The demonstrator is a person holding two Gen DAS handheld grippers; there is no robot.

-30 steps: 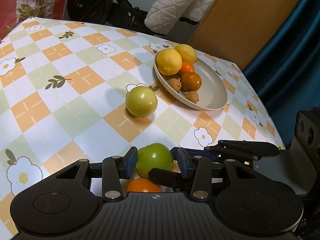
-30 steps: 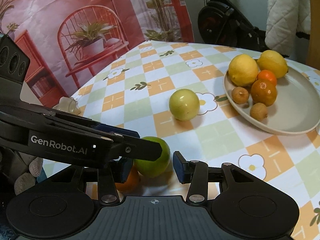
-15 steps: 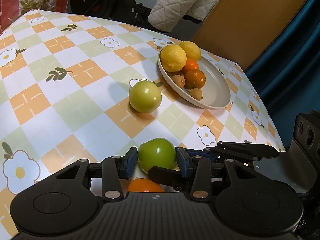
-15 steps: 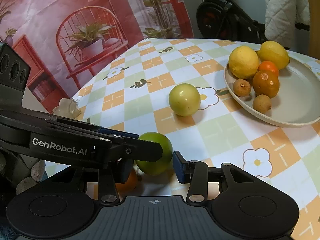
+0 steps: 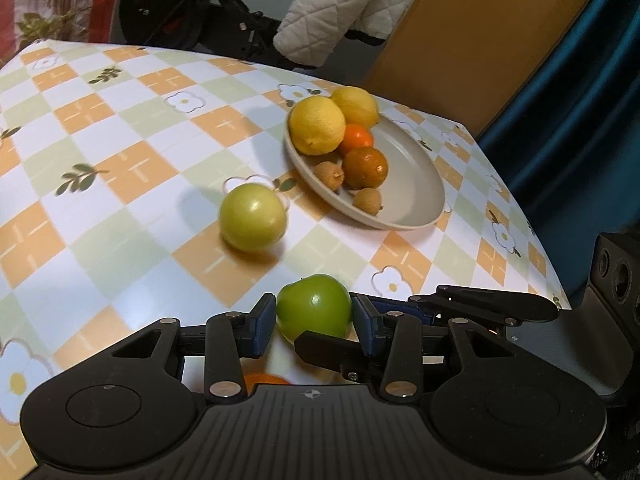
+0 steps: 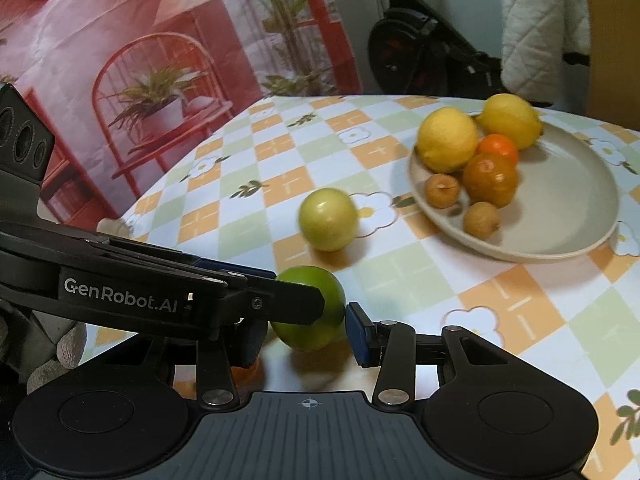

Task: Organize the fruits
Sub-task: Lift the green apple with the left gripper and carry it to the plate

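Observation:
My left gripper (image 5: 315,322) is shut on a green apple (image 5: 314,311), held just above the table; the apple also shows in the right wrist view (image 6: 310,314). My right gripper (image 6: 304,334) is open beside it, its jaws either side of the apple without pressing it. A yellow-green apple (image 5: 253,222) (image 6: 328,219) lies loose on the checked tablecloth. A beige plate (image 5: 416,196) (image 6: 568,208) holds two lemons, oranges and small brown fruits. An orange (image 5: 264,380) lies under the left gripper, mostly hidden.
The table's right edge (image 5: 540,240) drops off by a blue curtain. A black exercise bike (image 6: 420,52) and a white quilted cloth (image 5: 340,8) stand behind the table. A red backdrop (image 6: 120,60) hangs at the left.
The left gripper has lifted the green apple and moved it forward toward the plate. The right gripper has moved along with it. The orange has slipped further under the left gripper.

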